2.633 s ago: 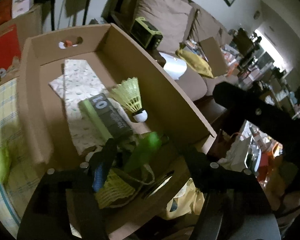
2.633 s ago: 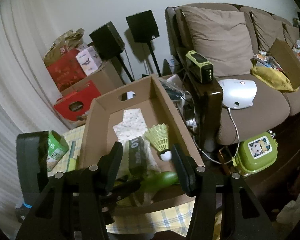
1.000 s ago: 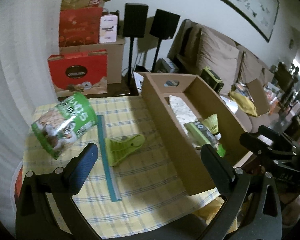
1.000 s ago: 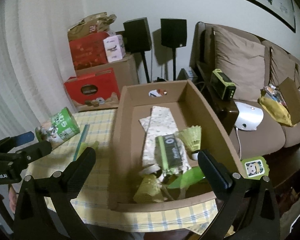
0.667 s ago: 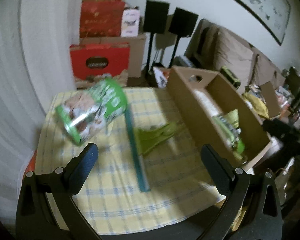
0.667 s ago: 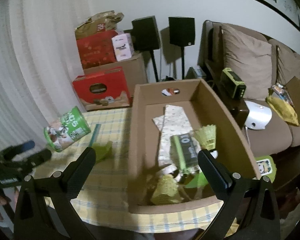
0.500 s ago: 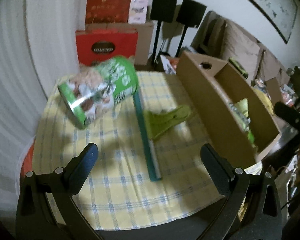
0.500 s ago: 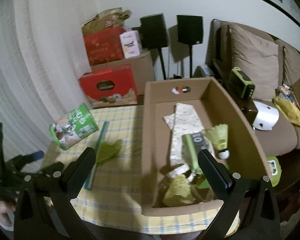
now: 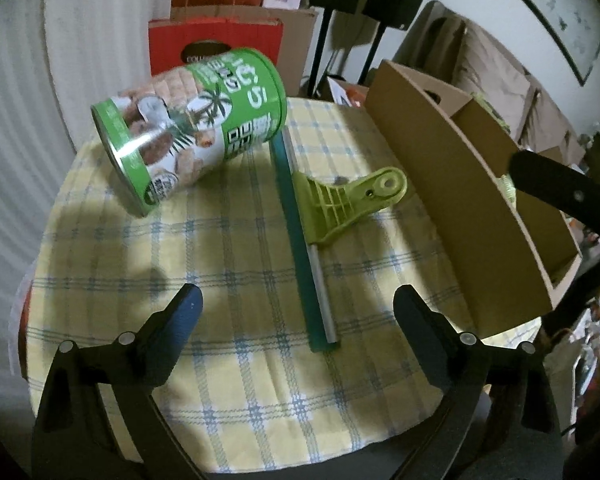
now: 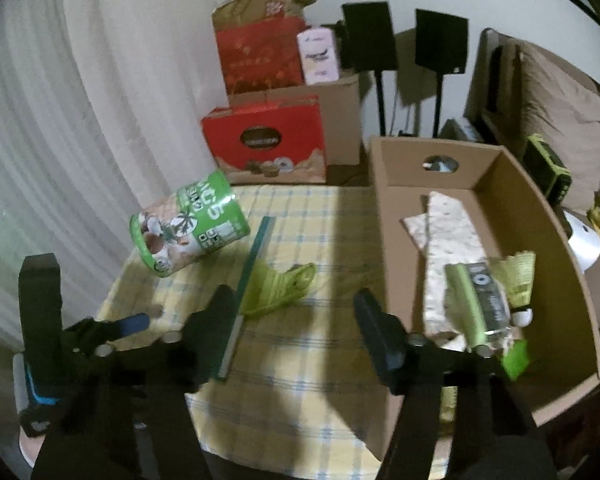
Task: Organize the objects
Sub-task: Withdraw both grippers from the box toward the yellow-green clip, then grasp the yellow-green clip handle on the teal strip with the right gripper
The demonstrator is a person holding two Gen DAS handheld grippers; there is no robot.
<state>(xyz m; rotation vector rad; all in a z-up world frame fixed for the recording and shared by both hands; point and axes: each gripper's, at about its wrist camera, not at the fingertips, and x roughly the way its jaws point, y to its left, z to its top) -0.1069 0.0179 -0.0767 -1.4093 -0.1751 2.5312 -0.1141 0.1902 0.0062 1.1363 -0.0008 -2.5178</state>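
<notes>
A green snack can [image 9: 188, 128] lies on its side on the yellow checked tablecloth [image 9: 204, 264]. Beside it lie a long teal strip [image 9: 304, 240] and a lime green clip [image 9: 344, 204] touching it. My left gripper [image 9: 296, 304] is open and empty, low over the cloth, in front of the strip's near end. My right gripper [image 10: 296, 304] is open and empty above the cloth, between the clip [image 10: 276, 288] and the cardboard box [image 10: 384, 248]. The can [image 10: 188, 224] and the strip [image 10: 248, 280] also show there. The left gripper [image 10: 100, 336] shows at the left.
The box [image 9: 452, 184] stands along the cloth's right side. It holds a patterned paper packet [image 10: 448, 248], a green-grey packet [image 10: 480, 300] and a shuttlecock [image 10: 520, 284]. Red boxes [image 10: 264, 140], speakers [image 10: 368, 40] and a sofa [image 10: 556, 120] stand behind.
Both grippers have pulled back from the box and swung left over the cloth. The left one has come lower and closer to the can, strip and clip. Both stay open.
</notes>
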